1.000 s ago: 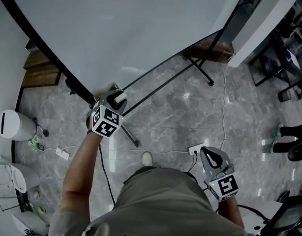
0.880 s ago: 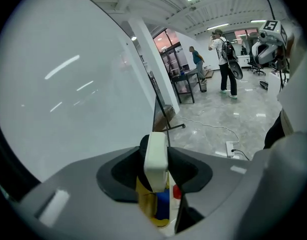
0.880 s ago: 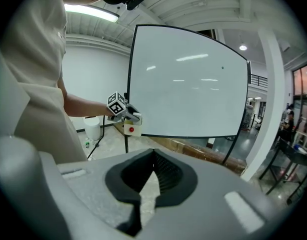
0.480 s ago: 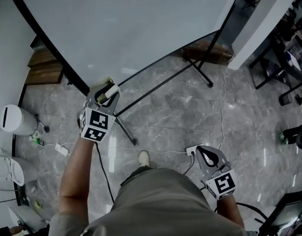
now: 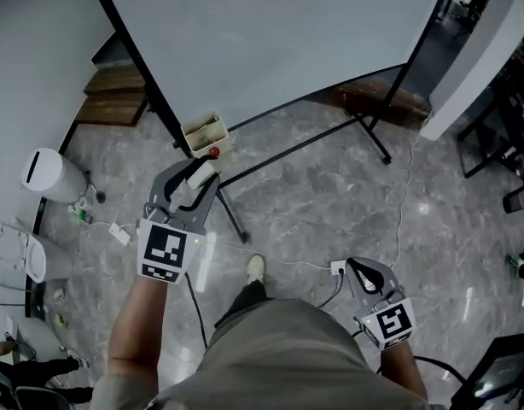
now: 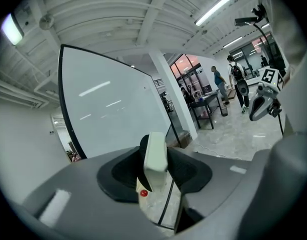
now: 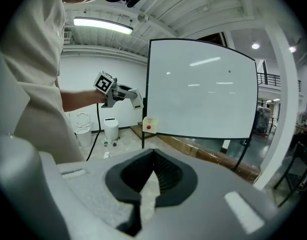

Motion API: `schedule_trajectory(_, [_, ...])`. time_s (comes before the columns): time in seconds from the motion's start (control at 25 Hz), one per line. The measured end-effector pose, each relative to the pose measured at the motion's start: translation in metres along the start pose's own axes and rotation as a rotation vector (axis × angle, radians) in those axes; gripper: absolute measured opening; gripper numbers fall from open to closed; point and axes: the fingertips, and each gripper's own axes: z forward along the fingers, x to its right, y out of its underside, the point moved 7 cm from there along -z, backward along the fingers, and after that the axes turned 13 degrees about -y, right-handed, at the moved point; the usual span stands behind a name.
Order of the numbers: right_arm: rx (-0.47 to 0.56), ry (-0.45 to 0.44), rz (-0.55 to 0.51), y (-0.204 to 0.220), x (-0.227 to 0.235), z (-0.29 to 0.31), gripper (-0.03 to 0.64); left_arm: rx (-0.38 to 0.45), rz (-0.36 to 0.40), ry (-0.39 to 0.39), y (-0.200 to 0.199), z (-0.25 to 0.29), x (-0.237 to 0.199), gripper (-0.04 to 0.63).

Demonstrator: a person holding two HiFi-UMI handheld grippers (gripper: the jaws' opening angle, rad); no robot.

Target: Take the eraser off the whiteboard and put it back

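Grey marble floor lay below in the head view, with the whiteboard (image 5: 270,41) ahead of my jaws. My left gripper (image 5: 194,184) pinched the eraser (image 5: 204,172) off the board, just short of the small box (image 5: 202,131) on the frame. My right gripper (image 5: 359,268) hung low, well apart from it. From the left gripper view, the eraser (image 6: 156,156) stood upright, clamped between my jaws, with the whiteboard (image 6: 113,109) beyond. From the right gripper view, my jaws were pressed together on nothing, the whiteboard (image 7: 201,94) well ahead.
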Motion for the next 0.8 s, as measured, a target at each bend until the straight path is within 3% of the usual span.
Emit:
schedule_trajectory(0.52, [0.003,-0.15,-0.026,0.048,-0.044,-0.048,0.002,0.017,-0.091,-0.052,-0.05,-0.165,0.087,0.167])
schedule_trajectory(0.8, [0.011,-0.183,-0.033,0.05,-0.052,-0.062,0.002,0.015,-0.034,-0.044,-0.065,-0.198,0.108,0.167])
